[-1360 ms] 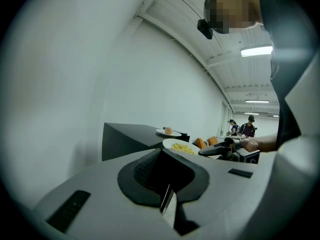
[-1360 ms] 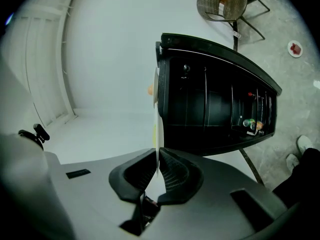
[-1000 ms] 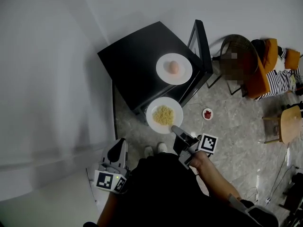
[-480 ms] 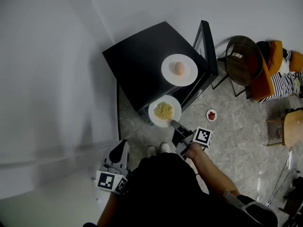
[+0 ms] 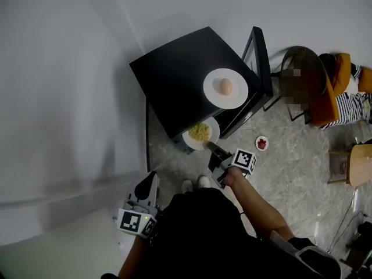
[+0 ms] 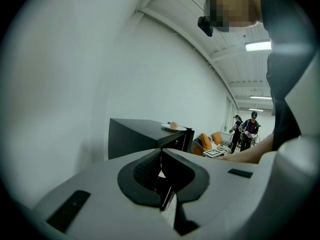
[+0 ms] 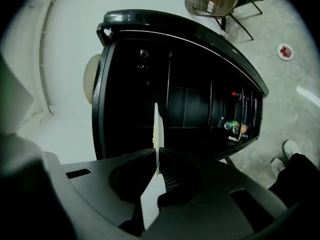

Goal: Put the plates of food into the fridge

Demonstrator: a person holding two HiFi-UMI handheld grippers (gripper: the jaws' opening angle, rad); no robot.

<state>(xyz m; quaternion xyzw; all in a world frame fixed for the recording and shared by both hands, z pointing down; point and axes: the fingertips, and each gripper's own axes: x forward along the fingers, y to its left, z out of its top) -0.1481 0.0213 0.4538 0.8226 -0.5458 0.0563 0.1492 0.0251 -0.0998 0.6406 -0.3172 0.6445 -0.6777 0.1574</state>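
To our left the left gripper (image 5: 139,205) hangs low, jaws together on nothing. Ahead stands the black fridge (image 5: 180,77), its door (image 5: 261,54) open. The noodle plate (image 5: 200,133) sits at its mouth, pinched at the rim by the jaws of the right gripper (image 5: 213,150). We judge it stiff, smooth and breakable, so it needs a deep rim hold. A second plate (image 5: 225,88) waits on the fridge top.

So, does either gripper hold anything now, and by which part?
The right gripper holds the plate of yellow food by its near rim. The left gripper holds nothing.
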